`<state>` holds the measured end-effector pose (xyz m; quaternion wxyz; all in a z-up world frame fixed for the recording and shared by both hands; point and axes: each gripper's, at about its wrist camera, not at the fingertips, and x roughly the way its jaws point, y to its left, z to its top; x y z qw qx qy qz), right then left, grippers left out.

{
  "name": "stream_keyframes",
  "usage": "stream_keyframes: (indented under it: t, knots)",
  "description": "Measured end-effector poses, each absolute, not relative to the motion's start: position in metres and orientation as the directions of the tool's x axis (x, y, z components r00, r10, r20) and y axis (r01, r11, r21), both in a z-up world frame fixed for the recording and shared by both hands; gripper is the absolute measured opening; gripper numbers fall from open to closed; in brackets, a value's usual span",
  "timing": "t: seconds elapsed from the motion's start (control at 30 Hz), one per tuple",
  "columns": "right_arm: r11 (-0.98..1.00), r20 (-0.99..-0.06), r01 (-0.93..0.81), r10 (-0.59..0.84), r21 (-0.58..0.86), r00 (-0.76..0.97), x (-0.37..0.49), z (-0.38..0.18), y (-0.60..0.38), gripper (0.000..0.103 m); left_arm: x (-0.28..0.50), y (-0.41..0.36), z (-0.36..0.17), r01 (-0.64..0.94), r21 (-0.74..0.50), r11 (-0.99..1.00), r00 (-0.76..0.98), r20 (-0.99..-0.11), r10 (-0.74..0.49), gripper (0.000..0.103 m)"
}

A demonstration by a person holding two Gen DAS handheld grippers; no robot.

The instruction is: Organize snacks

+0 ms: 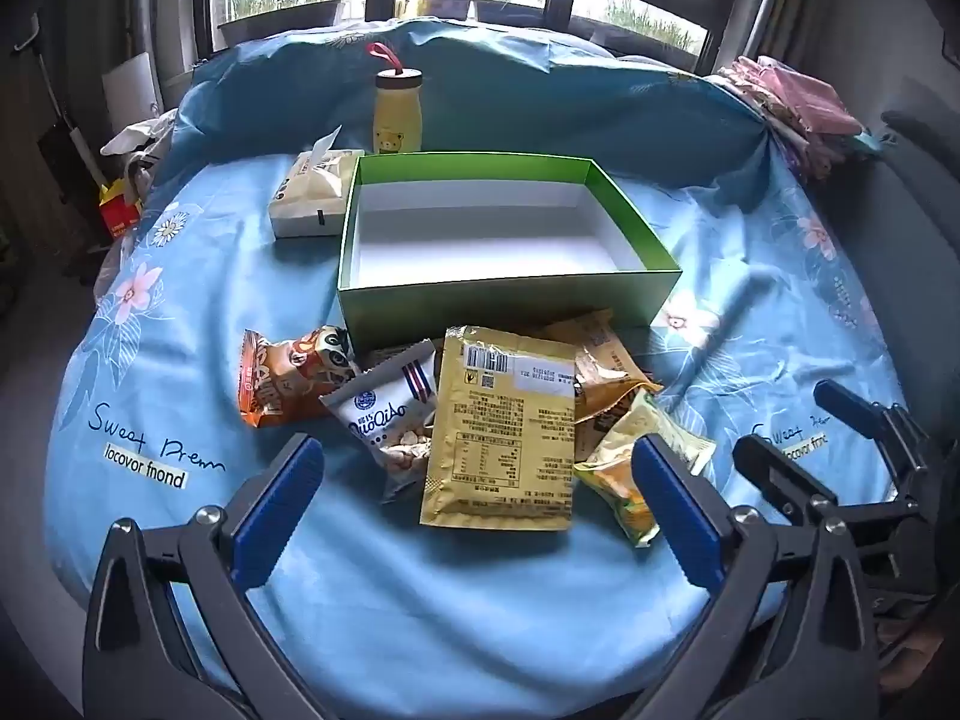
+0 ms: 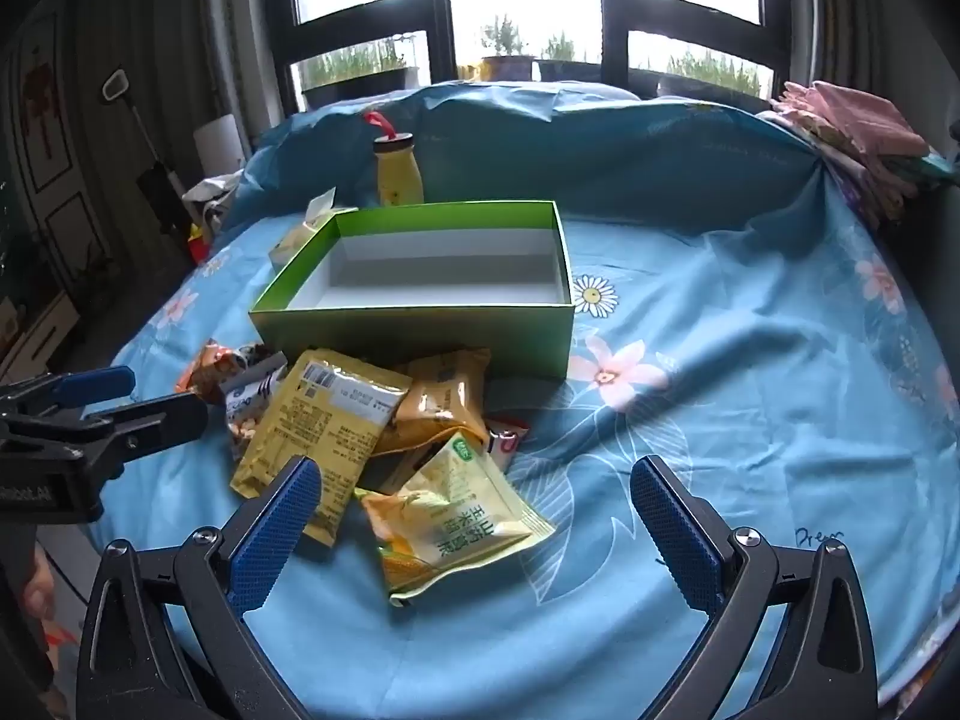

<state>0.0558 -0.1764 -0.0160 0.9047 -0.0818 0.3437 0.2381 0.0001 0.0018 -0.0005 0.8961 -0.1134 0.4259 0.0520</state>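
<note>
While both sets of fingers stand wide apart and empty, left gripper (image 1: pixel 474 480) and right gripper (image 2: pixel 474 498) hover low in frame over the snack packets (image 1: pixel 501 426) heaped mid-frame on the blue bedsheet (image 2: pixel 750 390), touching the green box (image 1: pixel 504 294) just above them.
</note>
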Motion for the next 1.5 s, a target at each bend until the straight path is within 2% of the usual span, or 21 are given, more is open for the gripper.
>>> stream_keyframes:
  t: [0.1,0.2,0.3,1.0,1.5]
  knots:
    - [0.870,-0.664,-0.493,0.384,0.026,0.642,0.055,-0.018,-0.175,0.103,0.000,0.010,-0.001,-0.189,-0.167,0.968,0.634,-0.774,-0.010,0.103]
    - [0.864,-0.670,-0.499,0.410,0.068,0.619,0.061,-0.018,-0.178,0.103,0.003,-0.007,0.002,-0.192,-0.068,0.979,0.637,-0.768,0.072,0.103]
    - [0.854,-0.661,-0.516,0.427,0.070,0.617,0.059,-0.021,-0.181,0.103,0.004,-0.010,-0.001,-0.199,-0.056,0.978,0.641,-0.762,0.087,0.103]
    - [0.809,-0.630,-0.584,0.488,0.066,0.604,0.052,-0.019,-0.181,0.103,-0.002,-0.017,-0.002,-0.215,-0.014,0.977,0.649,-0.749,0.132,0.103]
    - [0.815,-0.638,-0.570,0.495,0.106,0.589,0.054,-0.021,-0.188,0.102,-0.004,-0.021,-0.003,-0.219,-0.011,0.976,0.647,-0.750,0.137,0.103]
